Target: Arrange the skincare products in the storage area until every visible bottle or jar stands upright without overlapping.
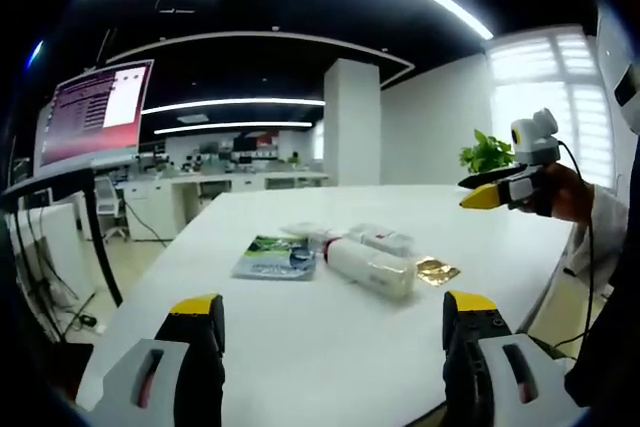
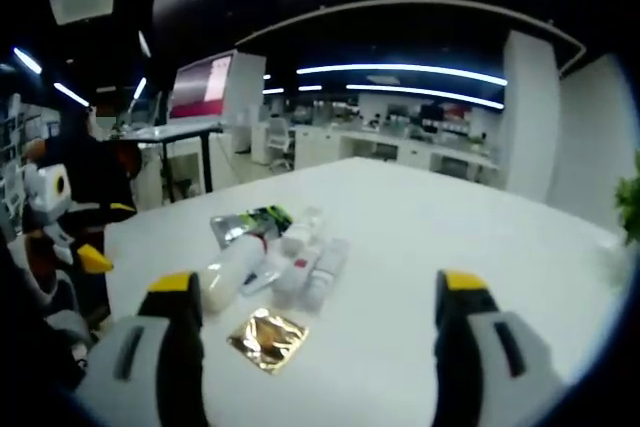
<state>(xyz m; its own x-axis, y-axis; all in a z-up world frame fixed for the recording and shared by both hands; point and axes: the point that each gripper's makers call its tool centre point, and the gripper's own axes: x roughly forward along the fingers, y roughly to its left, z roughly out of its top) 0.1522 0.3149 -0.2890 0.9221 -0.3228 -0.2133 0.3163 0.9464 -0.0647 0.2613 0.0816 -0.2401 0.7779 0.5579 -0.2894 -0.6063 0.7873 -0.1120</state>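
Nothing is arranged yet: the skincare bottles [image 1: 370,265] lie toppled mid-bench [image 1: 330,347] beside a gold sachet [image 2: 267,338], and my left gripper [image 1: 332,332] and right gripper [image 2: 312,322] hover wide, empty.

Open-plan office: rows of desks [image 1: 215,185] beyond the white table [image 1: 330,347], a wall monitor [image 1: 95,112], strip ceiling lights [image 2: 410,72].

Open office, dim ceiling, bright strips.
I see a white table [image 1: 330,337], a monitor [image 1: 95,112] on a stand, a white pillar [image 1: 352,122], shuttered windows [image 1: 540,77] and a plant [image 1: 487,154].
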